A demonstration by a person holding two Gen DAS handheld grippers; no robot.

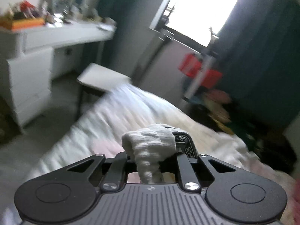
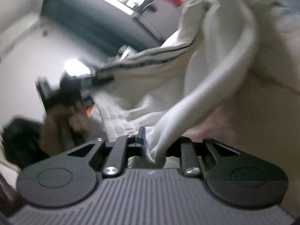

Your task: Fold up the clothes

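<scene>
left tool (image 1: 150, 150) clamped on a bunched roll of white ribbed cloth (image 1: 148, 140), wadded between the fingers at 6 o'clock of the left wrist view and draped over the right finger (image 1: 184, 140). beyond it, a bed (image 1: 116, 116) under pale bedding, running up toward 12 o'clock. at 10 o'clock, a white counter (image 1: 61, 35) crowded with blurred clutter; at 11 o'clock, just past the bed's far end, a small table (image 1: 101, 76). at 1 o'clock, a bright window (image 1: 202, 5) flanked by dark teal curtains (image 1: 258, 52), with red items (image 1: 200, 69) on a rack below.

right tool (image 2: 151, 146) closed on a twisted strand of white garment (image 2: 187, 101), which climbs from 6 o'clock toward 1 o'clock in the right wrist view. at 12 o'clock, a hem with a dark trim line (image 2: 146, 56) stretched across to the left. at 9 o'clock, the person's hand (image 2: 75, 120), heavily blurred, beside the fabric. everything smeared by motion.
</scene>
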